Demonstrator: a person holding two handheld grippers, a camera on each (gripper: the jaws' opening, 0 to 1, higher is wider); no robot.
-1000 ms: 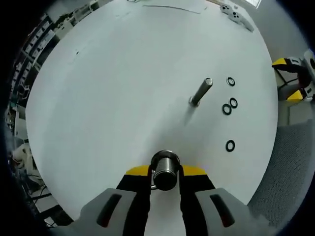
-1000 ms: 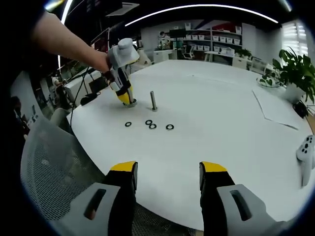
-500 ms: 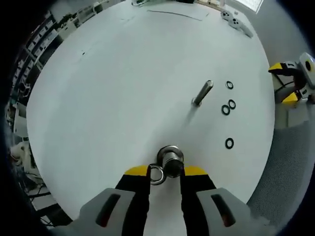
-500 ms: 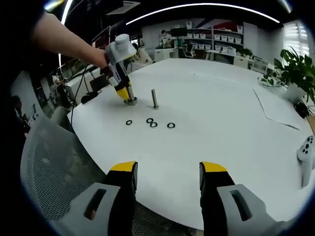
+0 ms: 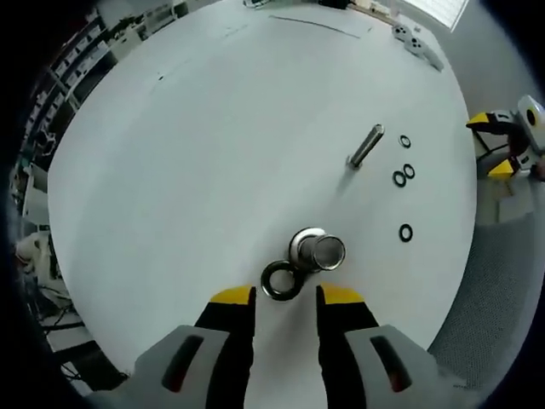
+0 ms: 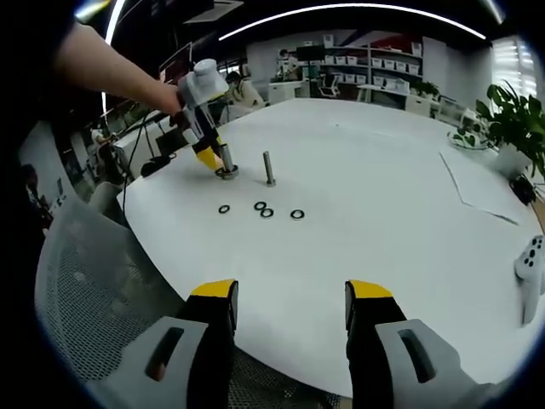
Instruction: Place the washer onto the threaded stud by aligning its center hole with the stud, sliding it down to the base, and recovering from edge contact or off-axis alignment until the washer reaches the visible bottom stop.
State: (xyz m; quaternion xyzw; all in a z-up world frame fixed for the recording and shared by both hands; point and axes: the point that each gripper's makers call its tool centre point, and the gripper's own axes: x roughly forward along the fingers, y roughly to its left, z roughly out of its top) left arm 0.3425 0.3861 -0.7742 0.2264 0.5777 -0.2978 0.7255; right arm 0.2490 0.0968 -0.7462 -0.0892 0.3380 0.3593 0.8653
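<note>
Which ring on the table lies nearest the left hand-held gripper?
The metal washer just ahead of the left hand-held gripper, beside the wide-based stud. The four small black rings lie farther off, past the thin stud.

My views are bright and sharp at the center. A curved ceiling light [image 6: 341, 13] gives soft glare on the white table [image 5: 213, 128]. Shadows are short and weak. The edges bend and darken strongly.

- You have a round white table [image 5: 187, 153].
- On it stand two metal studs [image 5: 327, 250] [image 5: 366, 146].
- One steel washer [image 5: 281, 279] and four black rings [image 5: 406, 232] lie flat.
</note>
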